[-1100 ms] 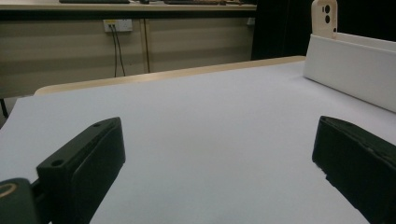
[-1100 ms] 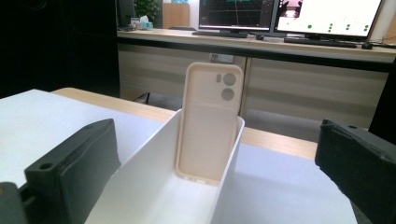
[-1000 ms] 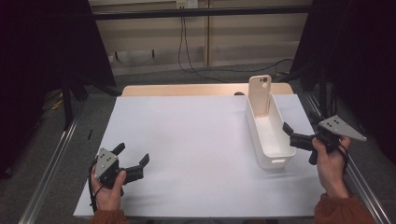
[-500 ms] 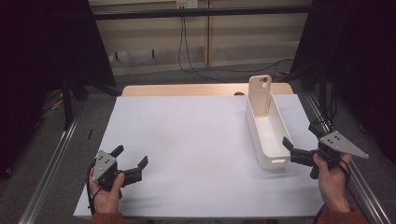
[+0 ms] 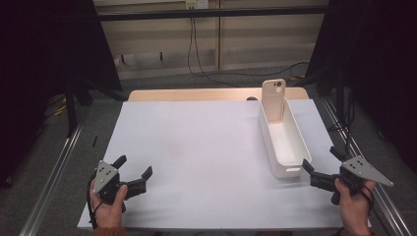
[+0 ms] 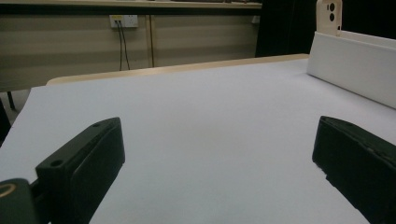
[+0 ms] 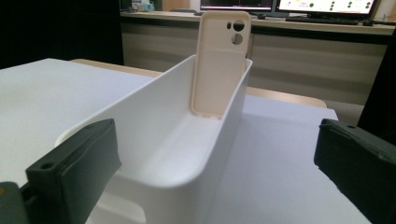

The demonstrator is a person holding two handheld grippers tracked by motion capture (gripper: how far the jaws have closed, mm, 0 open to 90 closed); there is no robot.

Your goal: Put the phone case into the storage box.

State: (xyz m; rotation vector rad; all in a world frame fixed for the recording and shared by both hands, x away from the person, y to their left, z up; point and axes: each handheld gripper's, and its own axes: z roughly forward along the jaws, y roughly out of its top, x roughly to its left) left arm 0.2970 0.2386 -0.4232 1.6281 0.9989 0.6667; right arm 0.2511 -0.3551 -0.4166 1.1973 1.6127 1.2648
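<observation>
A long white bin (image 5: 266, 129) lies on the white table at the right, and a cream phone case (image 5: 273, 101) stands upright against its far end. My right gripper (image 5: 319, 158) is open just off the bin's near right corner, pointing at it. Through its jaws the right gripper (image 7: 215, 140) looks along the bin (image 7: 140, 107) to the phone case (image 7: 219, 60). Near the front left edge my left gripper (image 5: 134, 165) is open, holding nothing. The left gripper (image 6: 217, 135) faces bare table, with the bin (image 6: 355, 65) and phone case (image 6: 329, 14) at far right.
The white sheet (image 5: 196, 142) covers the table, with a wooden strip (image 5: 196, 94) along its far edge. Metal rails (image 5: 54, 167) run down both sides. Cables (image 5: 196, 54) hang on the back wall.
My right gripper has drawn back from the bin's right side toward the near edge. The left gripper has hardly shifted.
</observation>
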